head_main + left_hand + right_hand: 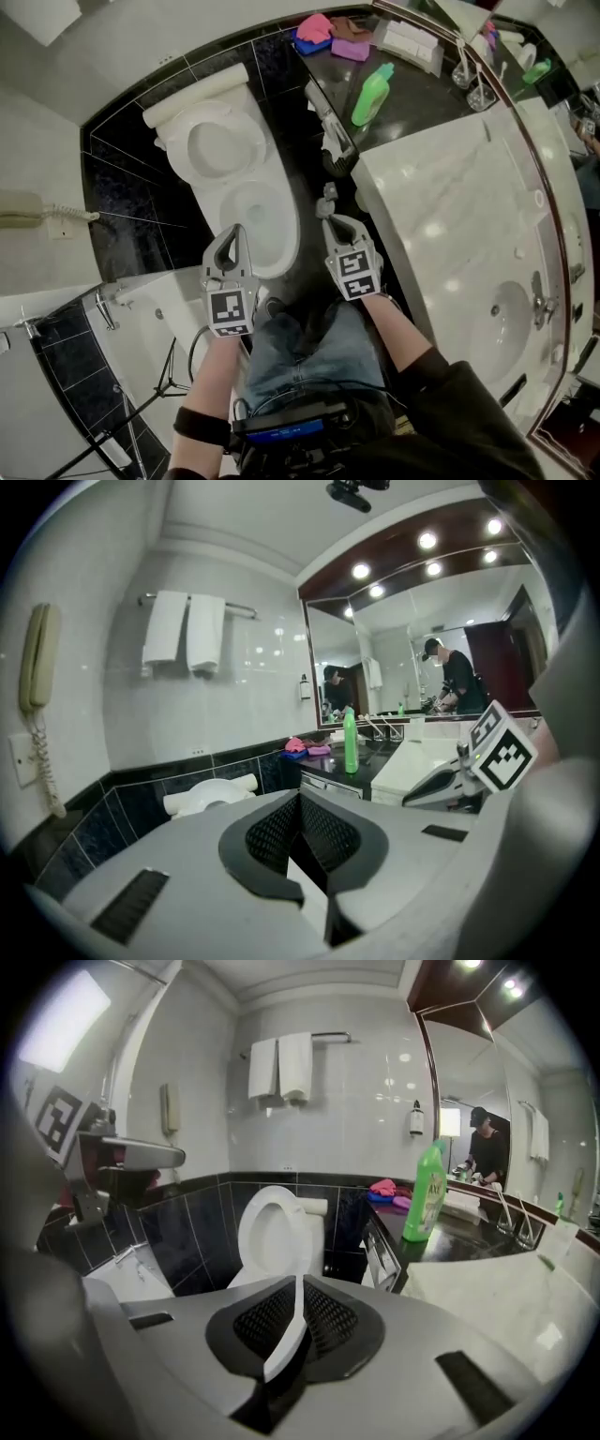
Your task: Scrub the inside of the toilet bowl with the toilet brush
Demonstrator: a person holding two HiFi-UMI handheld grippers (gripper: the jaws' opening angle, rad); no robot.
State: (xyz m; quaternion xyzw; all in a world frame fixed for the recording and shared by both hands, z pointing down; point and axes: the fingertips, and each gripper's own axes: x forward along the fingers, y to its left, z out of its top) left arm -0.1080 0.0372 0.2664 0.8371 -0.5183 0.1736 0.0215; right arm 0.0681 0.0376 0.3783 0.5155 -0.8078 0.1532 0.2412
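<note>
The white toilet (246, 192) stands with seat and lid raised against the black tiled wall, its bowl (261, 223) open; it also shows as toilet (274, 1232). My left gripper (234, 231) hangs shut just above the bowl's near rim, nothing between the jaws of this left gripper (300, 797). My right gripper (327, 196) hovers to the right of the bowl, beside the vanity; the jaws of the right gripper (299, 1281) meet at the tips and hold nothing. I cannot pick out a toilet brush in any view.
A white marble vanity (450, 216) with a sink runs along the right. A green bottle (372, 94) and pink and purple cloths (323, 36) sit on the black counter. A bathtub edge (141, 305) and a tripod (141, 408) lie at lower left. A wall phone (23, 211) hangs left.
</note>
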